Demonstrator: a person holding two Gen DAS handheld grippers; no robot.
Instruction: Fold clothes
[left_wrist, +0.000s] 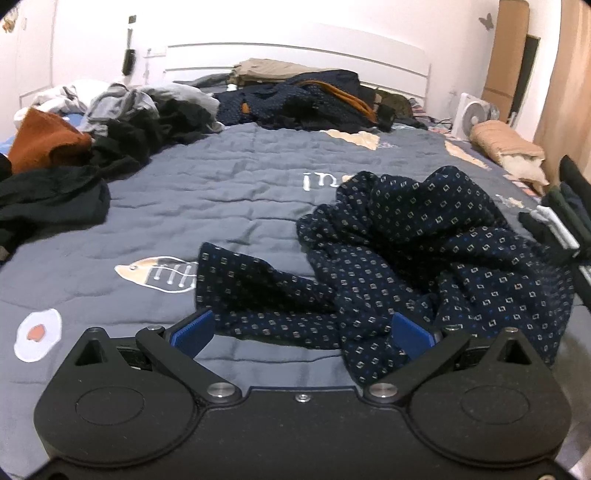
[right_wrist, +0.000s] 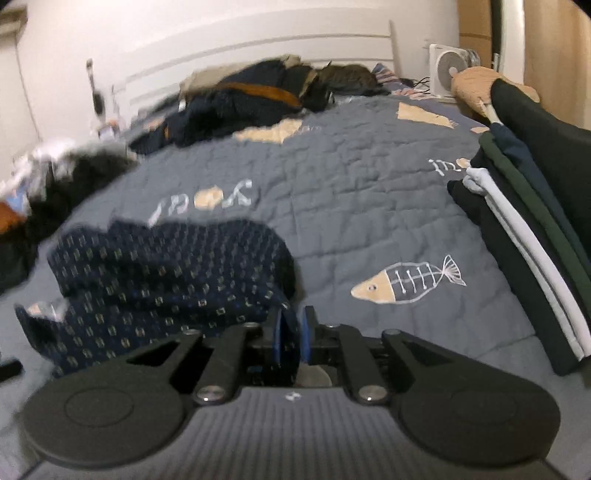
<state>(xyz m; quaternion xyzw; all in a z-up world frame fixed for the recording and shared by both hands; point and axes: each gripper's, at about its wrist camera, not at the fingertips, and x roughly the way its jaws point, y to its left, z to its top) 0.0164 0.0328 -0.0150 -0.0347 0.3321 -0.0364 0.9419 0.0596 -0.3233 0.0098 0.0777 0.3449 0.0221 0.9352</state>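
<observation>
Left wrist view: one rust knit (left_wrist: 44, 142) and a heap of dark clothes (left_wrist: 122, 140) lie at the far left of the quilted grey bedspread (left_wrist: 221, 192). One fried-egg patch (left_wrist: 37, 334) and one fishbone patch (left_wrist: 162, 275) are stitched on it. The left gripper (left_wrist: 301, 328) stands spread wide, gripping nothing, over one crumpled navy garment (left_wrist: 424, 243) with small square print. Right wrist view: the right gripper (right_wrist: 291, 332) has narrow jaws pinching that garment's edge (right_wrist: 166, 280); one stack (right_wrist: 524, 236) of folded pieces sits rightmost.
</observation>
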